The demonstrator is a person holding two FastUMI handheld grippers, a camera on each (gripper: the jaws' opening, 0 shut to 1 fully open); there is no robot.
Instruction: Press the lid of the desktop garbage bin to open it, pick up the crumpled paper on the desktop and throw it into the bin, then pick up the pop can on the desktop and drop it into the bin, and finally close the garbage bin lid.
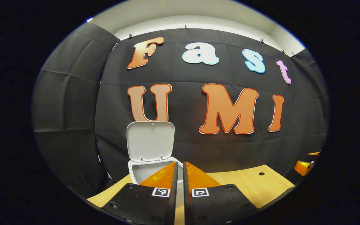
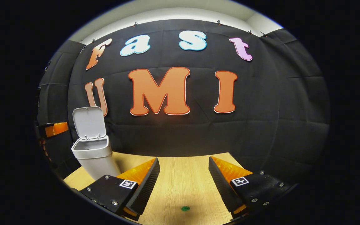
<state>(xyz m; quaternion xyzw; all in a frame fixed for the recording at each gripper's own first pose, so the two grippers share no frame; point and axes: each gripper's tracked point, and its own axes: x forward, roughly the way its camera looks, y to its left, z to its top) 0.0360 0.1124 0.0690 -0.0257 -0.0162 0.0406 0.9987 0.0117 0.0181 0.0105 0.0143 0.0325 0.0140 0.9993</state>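
Left gripper view: the left gripper (image 1: 180,175) is at 6 o'clock, fingers nearly closed with just a thin slit and nothing between them, and the bin (image 1: 136,173) sits right behind the tips with its lid (image 1: 150,140) standing straight up. Right gripper view: the right gripper (image 2: 183,170) has its fingers spread wide and empty over the table (image 2: 183,184), the bin (image 2: 94,154) is at 9 o'clock with its lid (image 2: 89,122) up, and a tiny green spot (image 2: 185,208) sits on the table at 6 o'clock.

Wooden table (image 2: 183,178) bears bin (image 2: 96,156) (lid up).
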